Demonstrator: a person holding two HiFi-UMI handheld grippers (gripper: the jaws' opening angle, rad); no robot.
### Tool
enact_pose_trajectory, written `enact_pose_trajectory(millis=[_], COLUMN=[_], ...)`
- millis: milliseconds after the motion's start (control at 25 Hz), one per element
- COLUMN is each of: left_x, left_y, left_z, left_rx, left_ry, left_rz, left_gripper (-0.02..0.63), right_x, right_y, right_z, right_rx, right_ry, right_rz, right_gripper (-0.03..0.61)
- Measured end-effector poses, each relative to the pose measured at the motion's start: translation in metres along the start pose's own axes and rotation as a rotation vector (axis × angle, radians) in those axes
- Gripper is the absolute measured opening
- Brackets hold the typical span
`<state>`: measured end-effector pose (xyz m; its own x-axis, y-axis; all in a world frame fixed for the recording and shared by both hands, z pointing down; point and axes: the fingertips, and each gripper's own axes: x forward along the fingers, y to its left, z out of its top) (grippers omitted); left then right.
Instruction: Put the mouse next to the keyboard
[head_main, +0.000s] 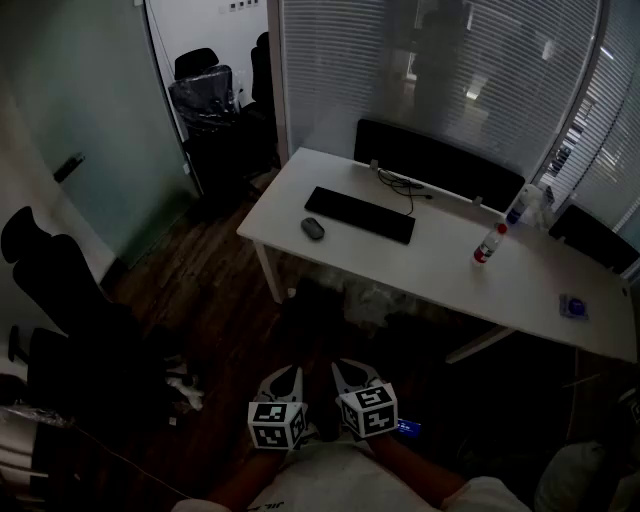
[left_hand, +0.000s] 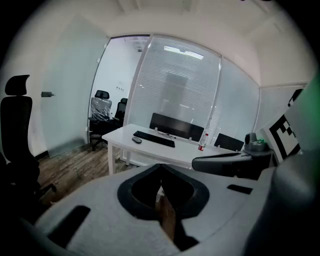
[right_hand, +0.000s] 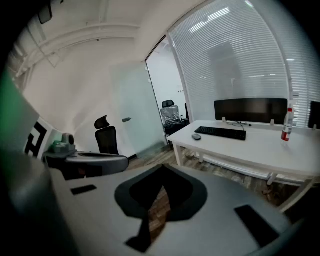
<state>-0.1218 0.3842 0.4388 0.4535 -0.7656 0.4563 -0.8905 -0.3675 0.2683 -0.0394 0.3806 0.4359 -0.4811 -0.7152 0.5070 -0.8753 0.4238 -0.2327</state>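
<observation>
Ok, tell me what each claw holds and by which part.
Nothing. The left claw and right claw are both shut and empty; the mouse lies untouched on the desk.

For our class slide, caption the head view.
Left gripper and right gripper, shut and empty, far from the white desk holding a flat black keyboard and dark oval mouse.

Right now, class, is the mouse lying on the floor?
No, the mouse lies on the white desk, beside the keyboard.
</observation>
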Motion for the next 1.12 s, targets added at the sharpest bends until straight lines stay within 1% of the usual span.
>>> enact_pose_trajectory(millis=[120,320,520,680,840,960,1120], left_x=[-0.005,-0.002,0.016,0.048,0.092,0.135,0.184], left_y=[0.006,0.013,0.023,0.035,0.052,0.063,0.066], left_z=[-0.001,-0.003,0.002,0.014,0.04,0.068,0.105], left_rx=[-0.007,-0.002,-0.007,-0.007,-0.014,-0.02,-0.016], left_ry=[0.0,0.015,0.028,0.035,0.012,0.003,-0.009], left_rz=[-0.008,-0.024,-0.016,0.004,0.039,0.058,0.074], left_gripper=[0.005,0.005,0.005,0.005,0.005,0.005,0.005], right_x=[0.001,0.008,0.025,0.055,0.094,0.126,0.158], right_y=[0.008,0.013,0.001,-0.019,-0.051,-0.086,-0.123], right_z=[-0.001,-0.008,0.001,0.011,0.043,0.076,0.118], right_rx=[0.019,0.037,0.05,0.057,0.039,0.014,-0.016], right_ry=[-0.012,0.006,0.009,0.021,0.011,-0.003,-0.004], right_rz=[-0.018,-0.021,-0.021,0.003,0.03,0.035,0.056], right_gripper=[0.005,0.005,0.005,0.005,0.005,0.005,0.005])
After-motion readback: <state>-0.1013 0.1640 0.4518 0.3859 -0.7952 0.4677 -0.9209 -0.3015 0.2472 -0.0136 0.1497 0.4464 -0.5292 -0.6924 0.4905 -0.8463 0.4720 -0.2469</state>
